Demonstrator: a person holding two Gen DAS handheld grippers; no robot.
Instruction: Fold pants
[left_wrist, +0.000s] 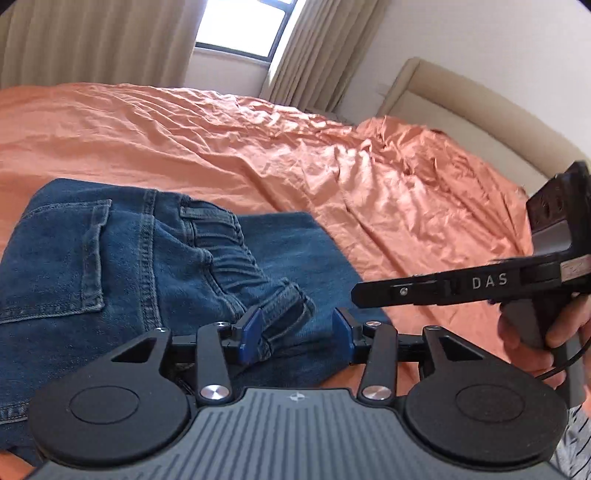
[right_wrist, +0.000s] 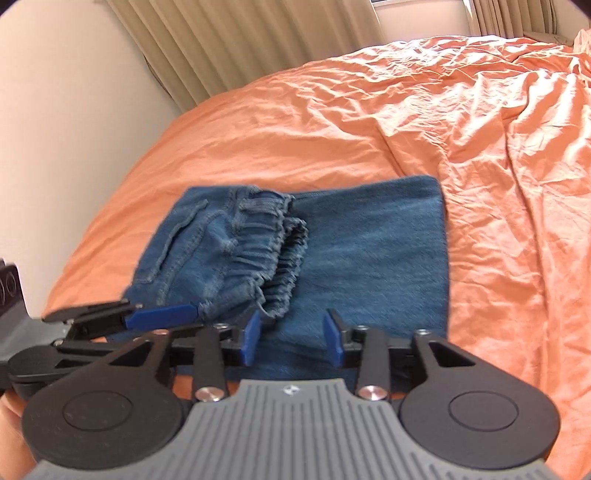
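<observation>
Blue jeans (left_wrist: 110, 258) lie folded on the orange bed sheet (left_wrist: 332, 166), elastic waistband on top of the leg layer. In the left wrist view my left gripper (left_wrist: 297, 334) stands open at the near edge of the jeans; a waistband corner (left_wrist: 288, 310) lies between its blue pads, unpinched. In the right wrist view the jeans (right_wrist: 369, 251) form a flat rectangle, and my right gripper (right_wrist: 293, 339) stands open over their near edge with only flat denim under the gap. The left gripper's blue finger (right_wrist: 162, 315) comes in from the left, its tip at the waistband.
The crumpled orange sheet (right_wrist: 480, 147) covers the whole bed. Beige curtains (right_wrist: 240, 44) and a wall (right_wrist: 55, 129) lie behind it, with a window (left_wrist: 240, 26) and a padded headboard (left_wrist: 461, 103). A hand (left_wrist: 535, 332) holds the right gripper's handle at the right.
</observation>
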